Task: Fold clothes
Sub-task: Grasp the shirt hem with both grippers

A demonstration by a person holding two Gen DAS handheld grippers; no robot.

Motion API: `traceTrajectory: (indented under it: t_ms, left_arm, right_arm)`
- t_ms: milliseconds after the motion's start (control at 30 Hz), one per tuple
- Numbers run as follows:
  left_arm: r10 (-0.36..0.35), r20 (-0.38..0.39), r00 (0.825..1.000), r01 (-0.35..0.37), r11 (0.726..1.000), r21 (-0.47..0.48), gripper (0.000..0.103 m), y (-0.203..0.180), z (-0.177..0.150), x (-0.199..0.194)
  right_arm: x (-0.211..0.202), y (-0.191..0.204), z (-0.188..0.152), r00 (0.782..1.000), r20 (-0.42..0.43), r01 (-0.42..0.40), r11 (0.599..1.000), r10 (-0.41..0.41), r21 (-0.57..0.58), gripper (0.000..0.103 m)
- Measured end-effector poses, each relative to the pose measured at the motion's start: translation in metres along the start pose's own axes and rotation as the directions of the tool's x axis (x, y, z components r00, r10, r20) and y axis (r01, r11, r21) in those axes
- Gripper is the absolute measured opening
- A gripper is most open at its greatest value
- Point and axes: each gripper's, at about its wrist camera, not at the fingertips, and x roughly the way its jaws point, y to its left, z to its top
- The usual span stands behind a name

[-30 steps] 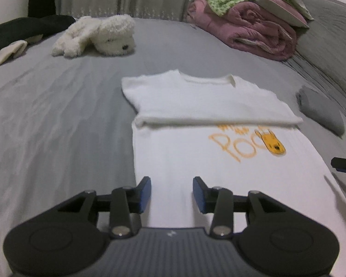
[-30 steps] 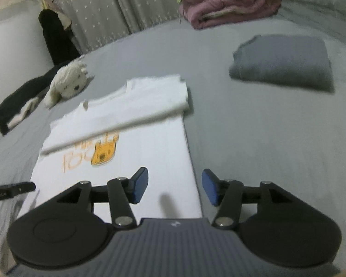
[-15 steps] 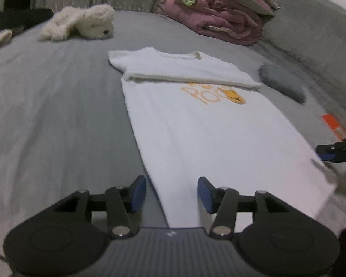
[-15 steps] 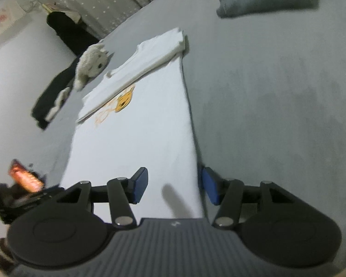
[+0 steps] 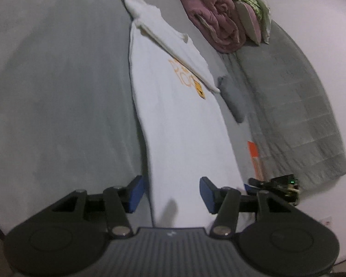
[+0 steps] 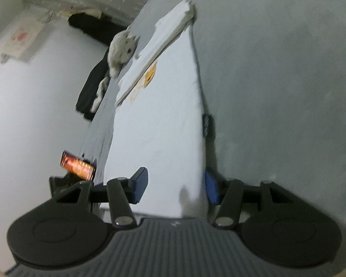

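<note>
Left gripper (image 5: 171, 195) spread, straddling hem corner | right gripper (image 6: 176, 188) spread at opposite corner | white T-shirt (image 5: 180, 124) flat on grey bed (image 5: 57, 92), sleeves folded across | judged light, limp; pinch hem corners.

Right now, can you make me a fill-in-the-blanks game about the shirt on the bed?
1. The T-shirt lying on the bed is ____ in colour.
2. The letters printed on the T-shirt are ____.
3. The jaws of the left gripper are ____.
4. The fluffy thing beside the shirt's top end is a ____ toy.

Missing words: white; orange; open; stuffed
</note>
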Motion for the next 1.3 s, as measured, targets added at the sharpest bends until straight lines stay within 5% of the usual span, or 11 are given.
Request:
traceTrajectory:
  t_ms: [300, 900, 1100, 1300]
  left_arm:
    - [-0.059, -0.086, 0.995, 0.065, 0.996, 0.06, 0.052, -0.016, -0.012, 0.022]
    - [-0.08, -0.117, 0.99, 0.092, 0.991, 0.097, 0.052, -0.02, -0.01, 0.031]
    - [-0.074, -0.119, 0.99, 0.087, 0.991, 0.1, 0.042, -0.017, -0.011, 0.028]
    - [-0.064, -0.115, 0.991, 0.074, 0.993, 0.087, 0.029, -0.015, -0.011, 0.024]
  right_arm:
    - [0.008, 0.007, -0.006, 0.996, -0.079, -0.055, 0.997, 0.051, -0.049, 0.056]
    - [0.024, 0.014, -0.002, 0.993, -0.108, -0.062, 0.997, 0.056, -0.054, 0.052]
    - [0.027, 0.015, 0.0, 0.992, -0.115, -0.054, 0.998, 0.05, -0.035, 0.042]
    - [0.026, 0.017, 0.001, 0.993, -0.108, -0.059, 0.998, 0.055, -0.033, 0.017]
